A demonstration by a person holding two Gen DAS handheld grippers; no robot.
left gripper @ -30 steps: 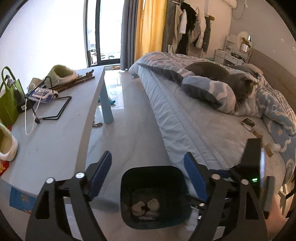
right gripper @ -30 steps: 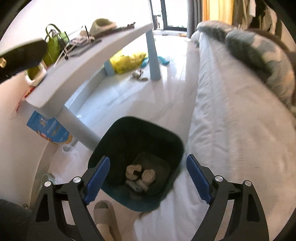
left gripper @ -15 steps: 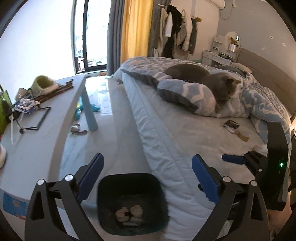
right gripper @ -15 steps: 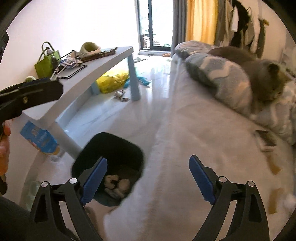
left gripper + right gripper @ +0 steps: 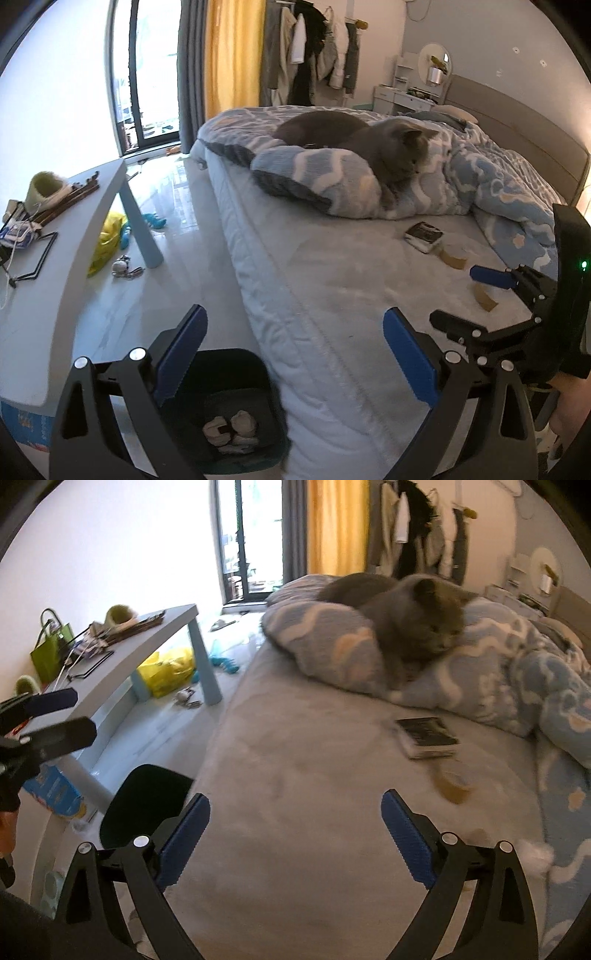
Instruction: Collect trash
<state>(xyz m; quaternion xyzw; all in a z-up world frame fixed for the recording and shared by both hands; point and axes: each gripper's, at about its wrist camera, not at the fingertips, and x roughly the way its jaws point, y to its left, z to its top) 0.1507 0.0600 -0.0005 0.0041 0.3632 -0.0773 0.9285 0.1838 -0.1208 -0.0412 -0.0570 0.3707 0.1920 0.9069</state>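
Cat [image 5: 413, 627] on bed [image 5: 295, 775]; bin [image 5: 229, 413] beside.

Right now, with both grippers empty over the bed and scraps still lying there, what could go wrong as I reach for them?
1. The cat lies right behind the scraps; a fast reach may startle it.
2. The flat brown scraps lie on the soft sheet, so the open right gripper may pinch fabric instead.
3. The small dark box sits beside a scrap and could be grabbed by mistake.
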